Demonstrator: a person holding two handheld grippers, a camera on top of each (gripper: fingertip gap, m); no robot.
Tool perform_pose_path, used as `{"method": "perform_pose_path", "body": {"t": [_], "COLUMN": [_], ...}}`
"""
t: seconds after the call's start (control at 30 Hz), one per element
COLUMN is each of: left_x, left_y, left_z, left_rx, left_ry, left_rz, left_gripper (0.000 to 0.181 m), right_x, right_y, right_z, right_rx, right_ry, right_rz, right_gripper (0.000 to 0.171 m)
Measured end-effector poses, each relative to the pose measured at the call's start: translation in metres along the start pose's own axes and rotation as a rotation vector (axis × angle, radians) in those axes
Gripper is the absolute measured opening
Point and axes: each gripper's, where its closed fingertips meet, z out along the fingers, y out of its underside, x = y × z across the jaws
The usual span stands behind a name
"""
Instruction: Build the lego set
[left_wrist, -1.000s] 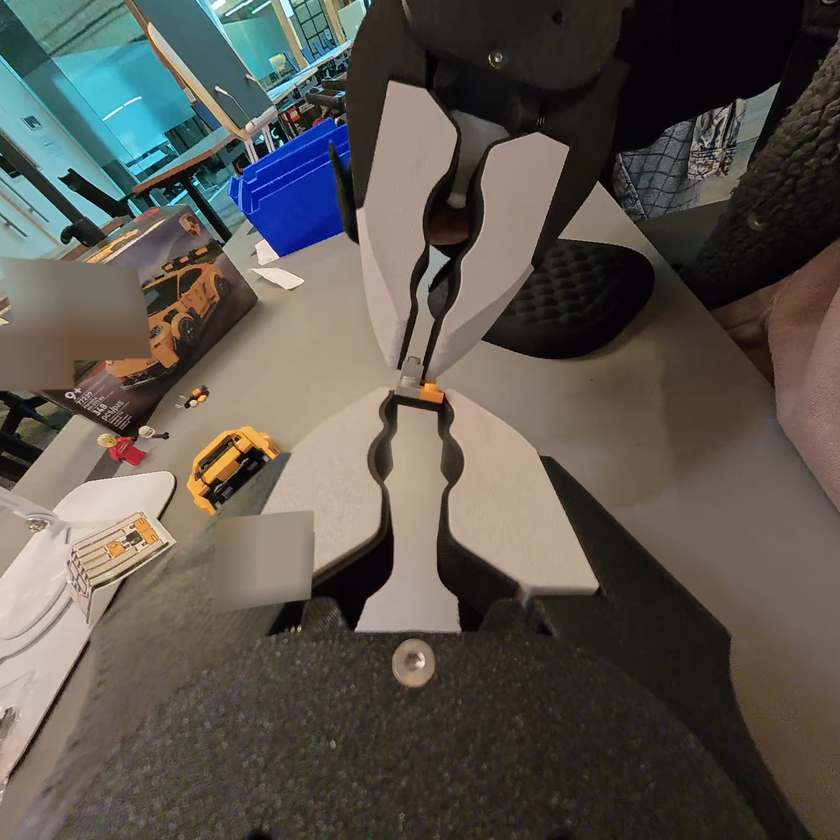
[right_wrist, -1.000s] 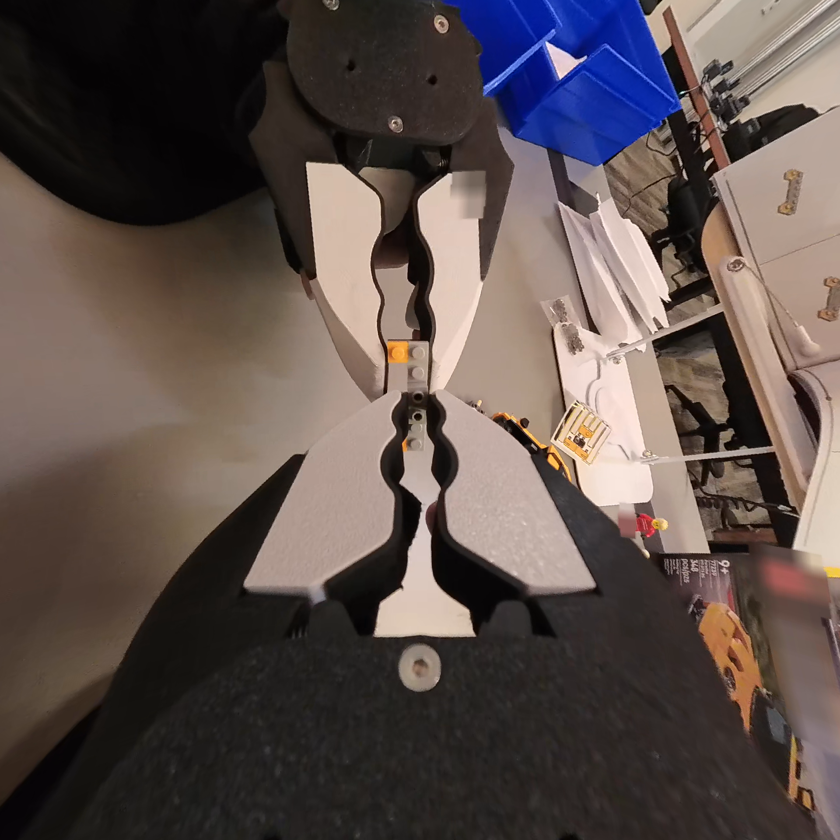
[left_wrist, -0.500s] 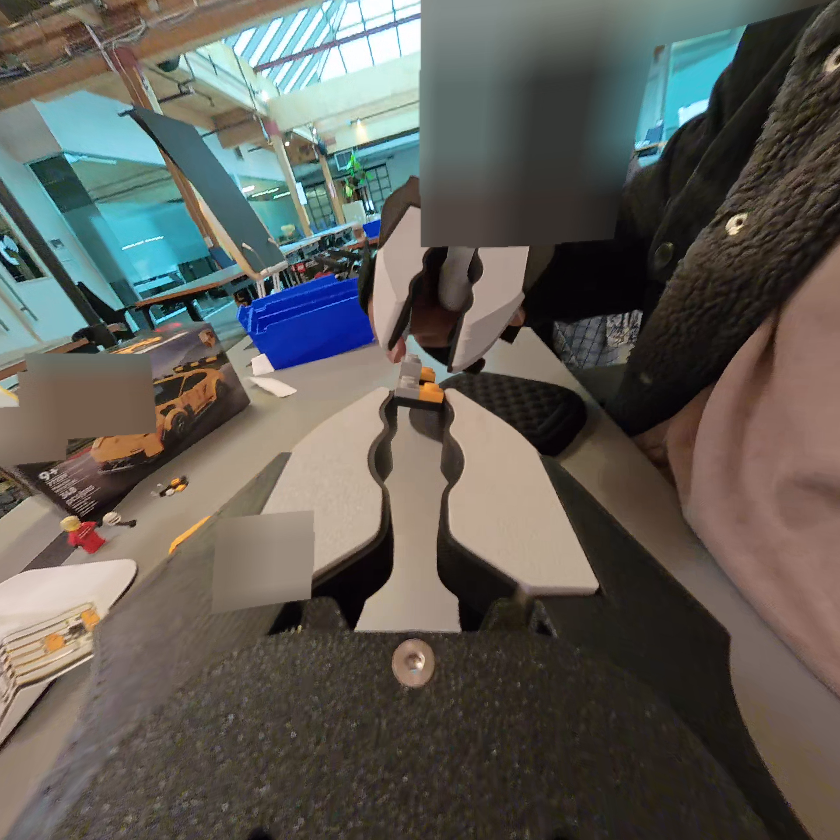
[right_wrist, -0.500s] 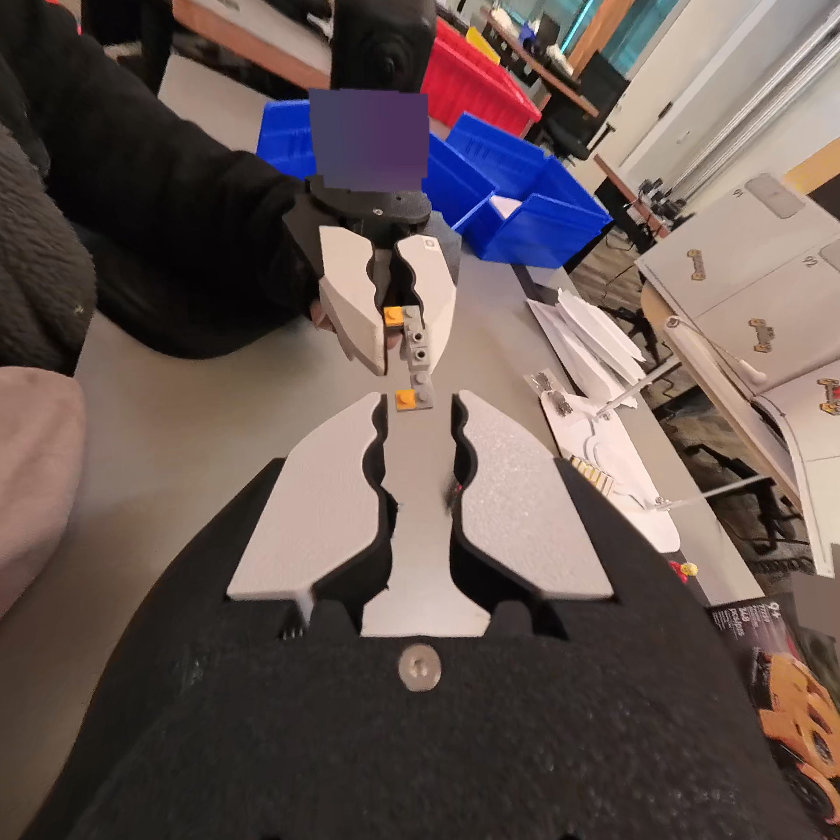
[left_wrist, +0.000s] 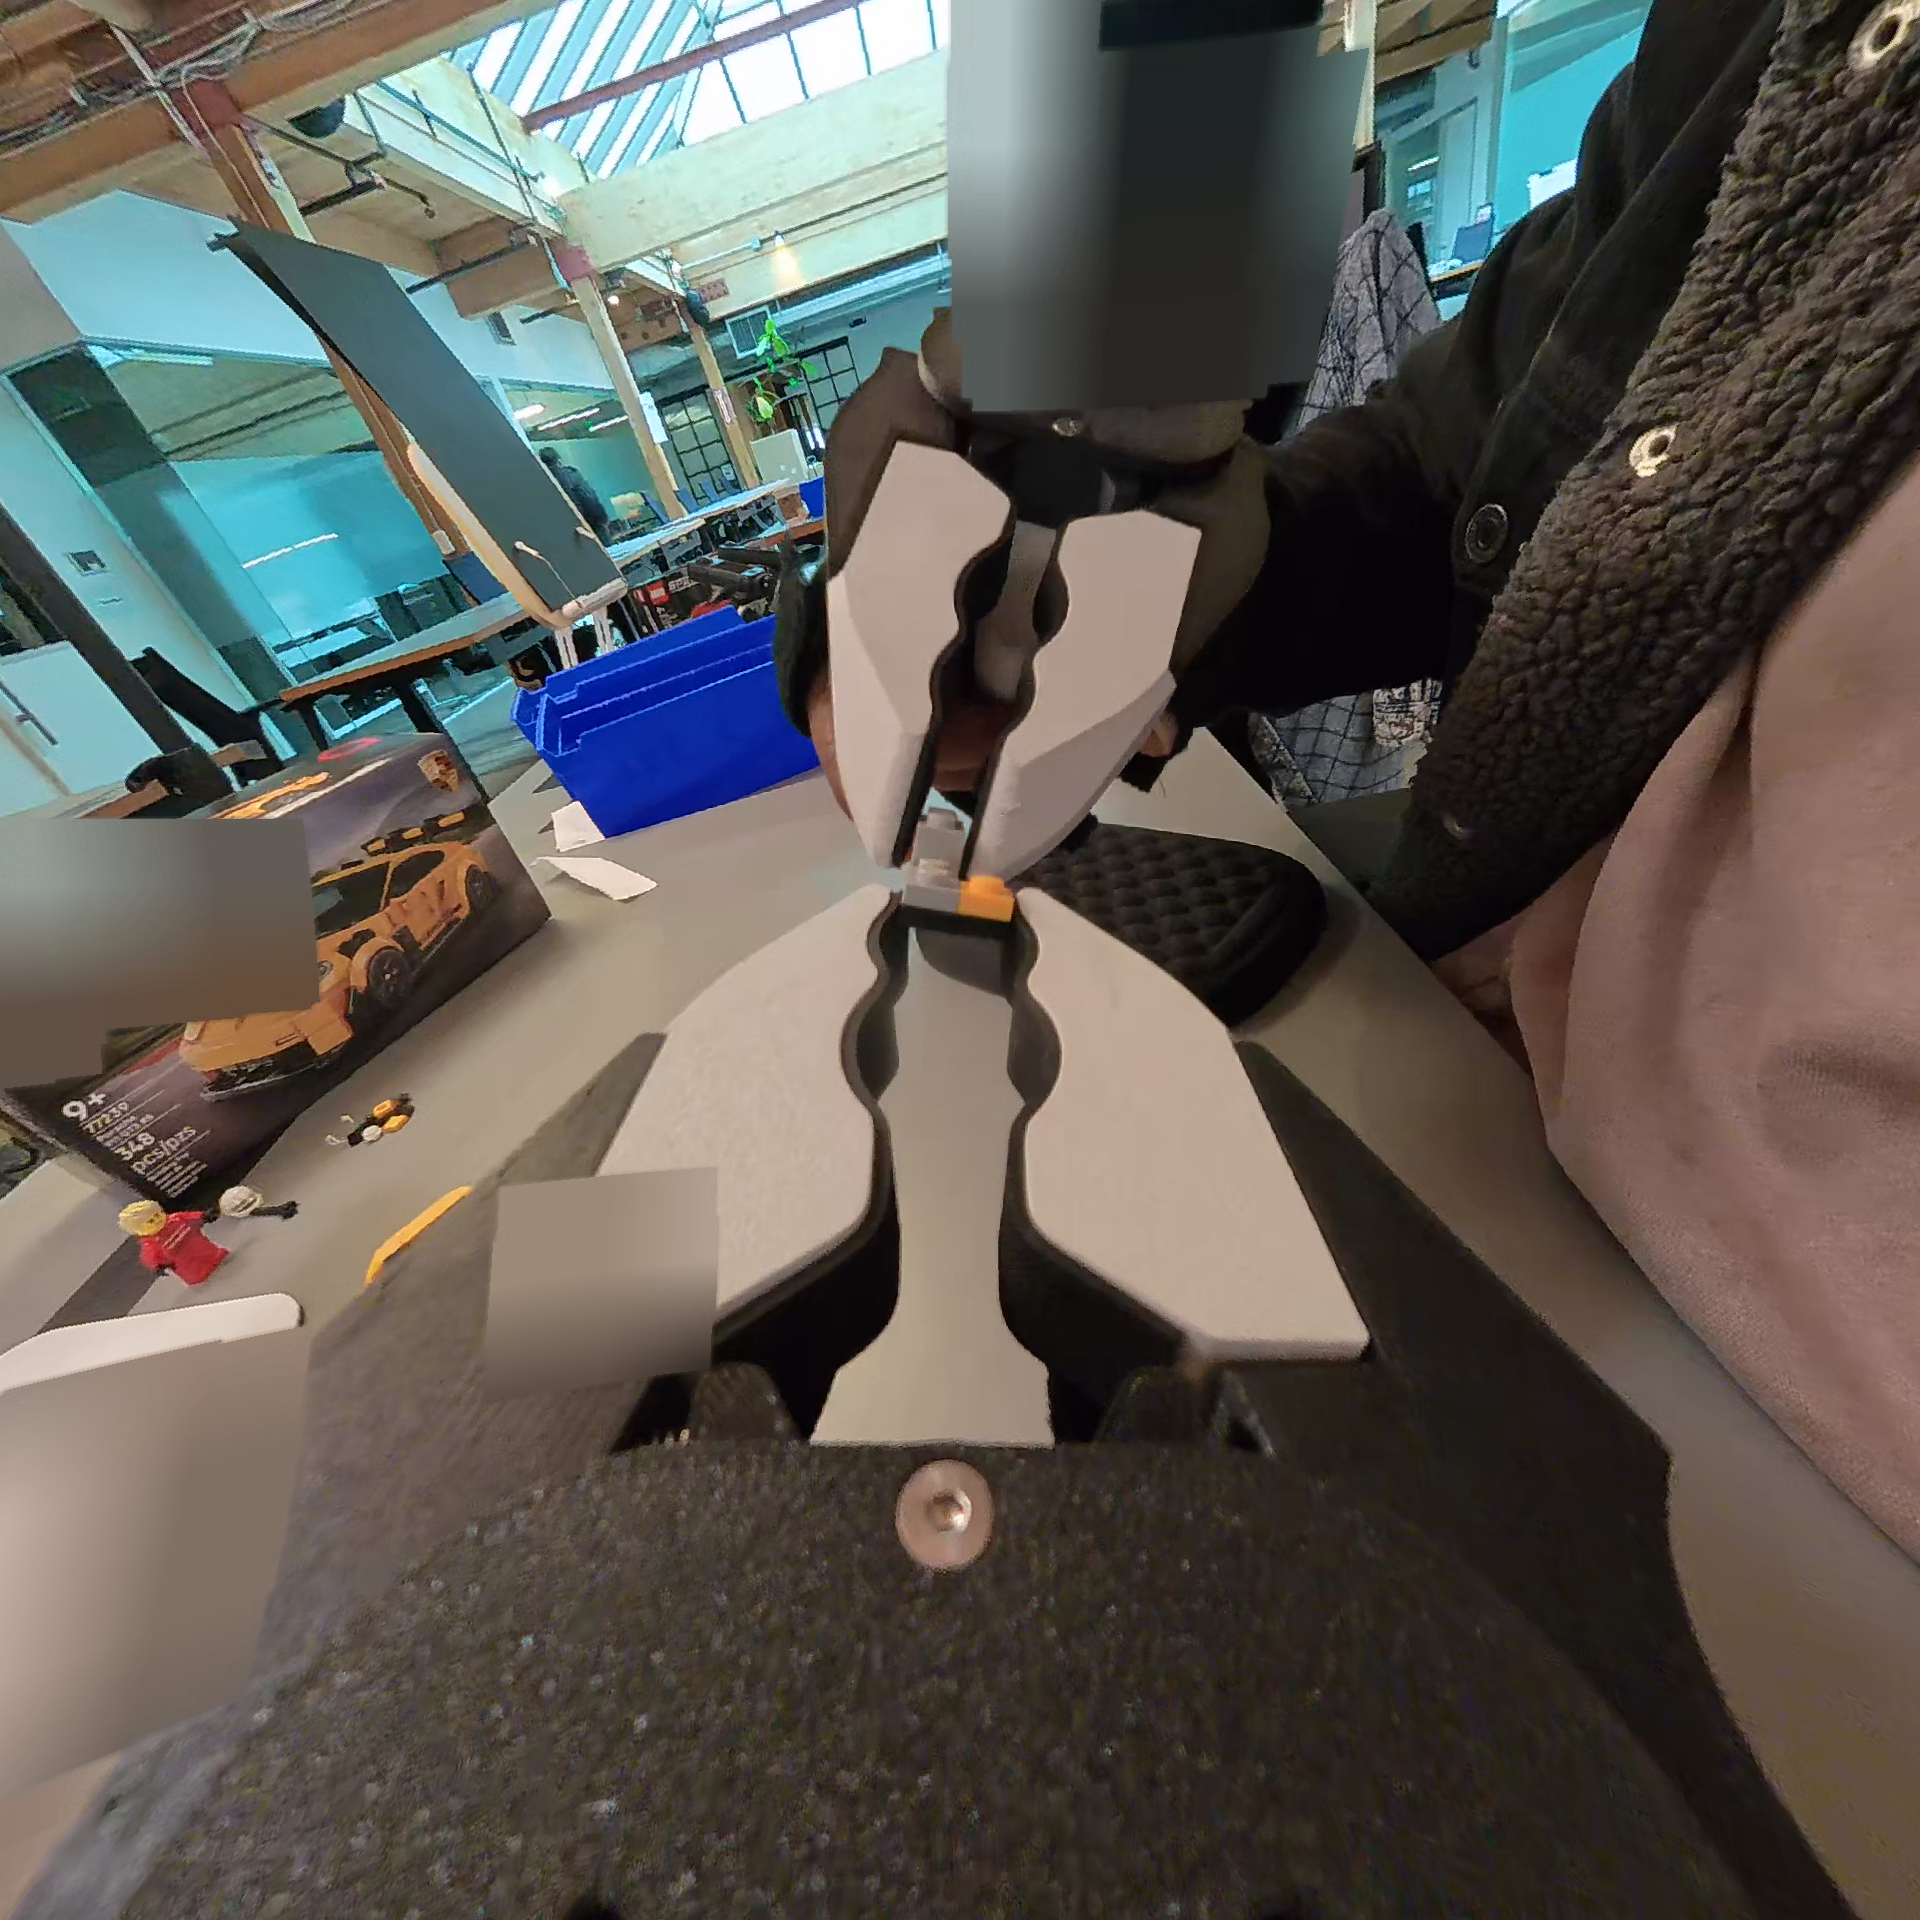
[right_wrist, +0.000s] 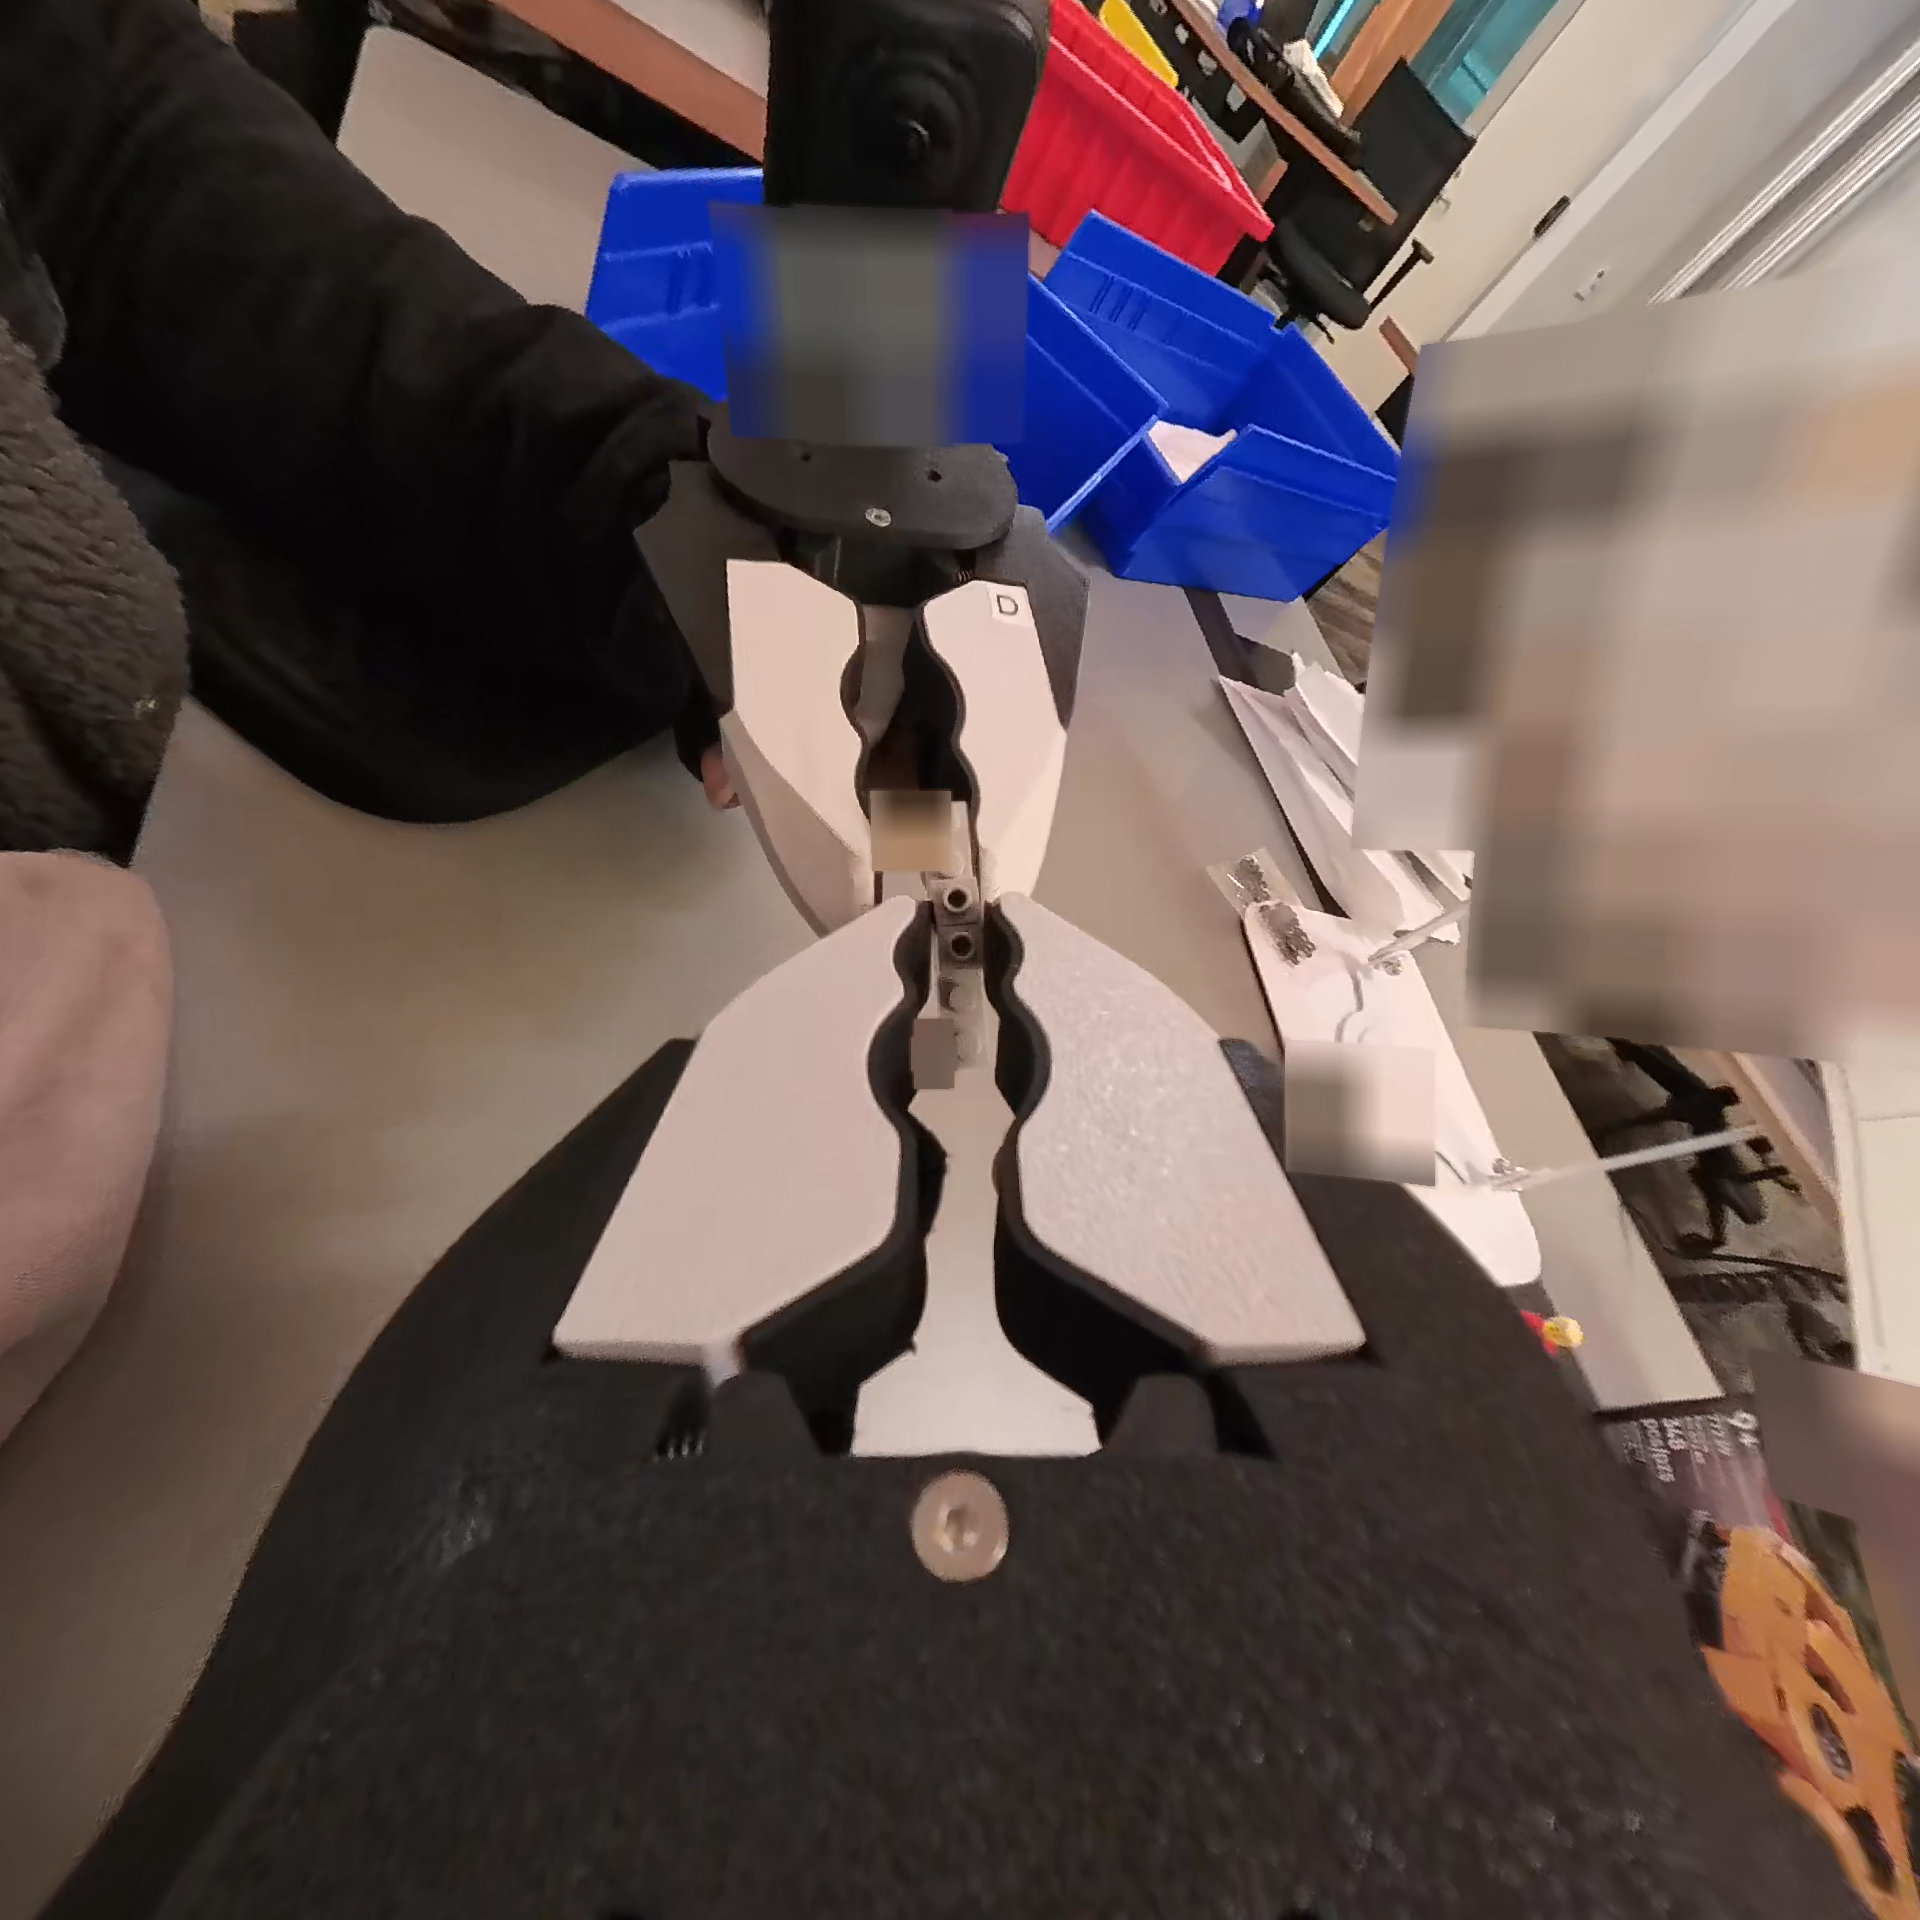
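A small grey and orange lego assembly (left_wrist: 961, 896) is held in the air between both grippers, above the grey table (left_wrist: 727, 914). My left gripper (left_wrist: 954, 920) is shut on its orange and grey end. My right gripper (left_wrist: 928, 854) comes from above and is shut on the grey studded part. In the right wrist view, my right gripper (right_wrist: 954, 923) is shut on the grey plate (right_wrist: 958, 943), with the left gripper (right_wrist: 920, 896) tip to tip opposite it. A blur patch hides part of the piece there.
A lego box (left_wrist: 353, 935), a red minifigure (left_wrist: 177, 1242), small loose pieces (left_wrist: 379, 1117) and a white tray (left_wrist: 156, 1335) lie at left. Blue bins (left_wrist: 665, 727) stand behind. A black case (left_wrist: 1184, 914) lies under the grippers. A person's body (left_wrist: 1714, 935) is close at right. Less than 4 cm separates the two grippers' tips. The red minifigure (left_wrist: 177, 1242) is about 40 cm from both grippers' fingertips.
Half a second ago my right gripper was open and drawn back from the piece. It has come back and shut on the grey part. My left gripper has kept its hold.
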Motion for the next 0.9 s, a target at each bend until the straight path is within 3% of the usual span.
{"method": "perform_pose_path", "body": {"t": [0.47,0.9], "left_x": [-0.005,-0.008], "left_y": [0.004,0.032], "left_z": [0.001,0.007], "left_rx": [-0.038,-0.151], "left_ry": [-0.050,0.026], "left_rz": [0.012,-0.415], "left_gripper": [0.017,0.014], "right_x": [0.001,0.004], "right_y": [0.006,0.044], "right_z": [0.002,0.006], "right_rx": [-0.042,-0.210], "right_ry": [0.064,0.181], "right_rz": [-0.079,-0.419], "right_gripper": [0.008,0.008]}}
